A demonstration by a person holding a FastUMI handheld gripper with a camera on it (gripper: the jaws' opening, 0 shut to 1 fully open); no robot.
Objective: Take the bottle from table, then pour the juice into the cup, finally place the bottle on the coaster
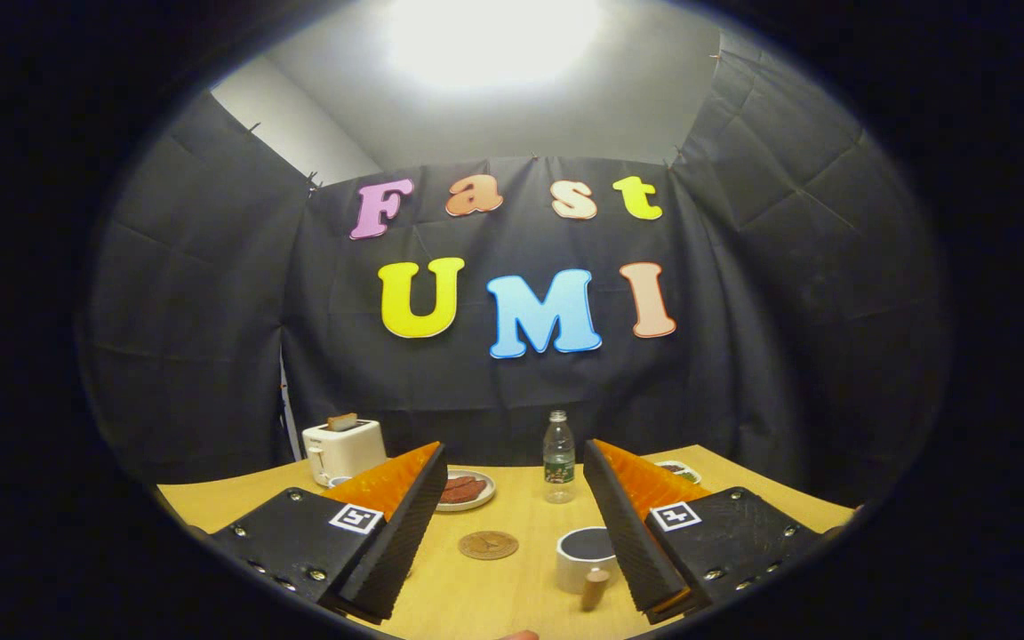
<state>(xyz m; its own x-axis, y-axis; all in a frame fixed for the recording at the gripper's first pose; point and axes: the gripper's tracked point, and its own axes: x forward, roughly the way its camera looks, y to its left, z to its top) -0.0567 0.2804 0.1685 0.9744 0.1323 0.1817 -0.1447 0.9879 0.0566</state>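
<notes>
A light wooden table (521, 604) stands in a booth walled with black cloth (210, 293), which hangs in folds on three sides. Above the cloth a pale ceiling shows, with a bright lamp (490, 36) glaring straight overhead.

The gripper (512, 476) hangs above the near part of the table with its fingers (405, 524) spread wide apart. They hold nothing and touch nothing; the gap between them is open down to the table.

The bottle (558, 457) stands upright beyond the fingers, in the gap between them and nearer the right one, close to the back cloth. It is clear, with a pale cap and a dark label band. The coaster (488, 544), a round brown disc, lies flat on the table between the fingers, nearer than the bottle and apart from it. The cup (585, 558), white with a dark inside, stands just beside the inner edge of the right finger; a small wooden knob (595, 588) shows at its near side, whether it is the cup's handle I cannot tell.

Beyond the left finger a white toaster (343, 449) holds a slice of bread. A plate (469, 490) with dark reddish food sits just past the left fingertip, and a small dish (679, 470) lies past the right fingertip.
</notes>
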